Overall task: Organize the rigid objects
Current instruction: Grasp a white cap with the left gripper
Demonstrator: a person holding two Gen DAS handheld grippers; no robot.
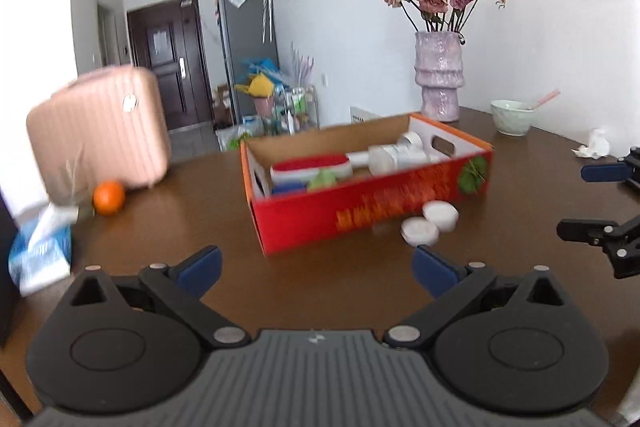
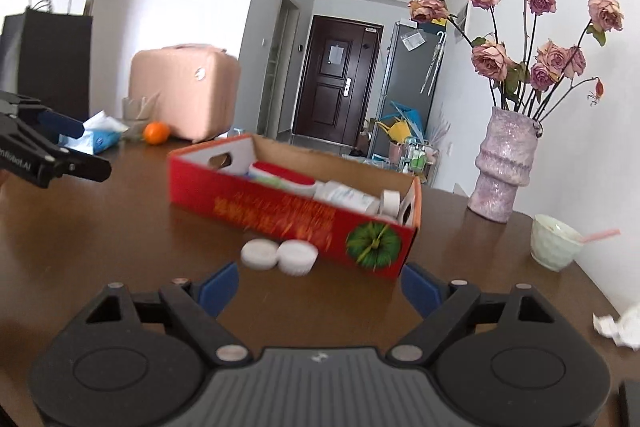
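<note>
left gripper (image 1: 316, 269): mine, wide open, empty, above the tabletop (image 1: 160, 227)
red box (image 1: 368, 203): mid-tabletop, already holding bottles; a careless sweep could shove it
white lids (image 1: 430, 223): two, touching, against the box's front wall; they may skid or roll if pinched off-centre
right gripper (image 2: 320, 287): open, empty; it could collide with my left

Red box (image 1: 360, 211) with orange lettering, white round jars (image 1: 430, 223), brown table (image 1: 168, 219), pink suitcase (image 1: 100, 131), blue-padded tongs (image 1: 316, 269)
</note>
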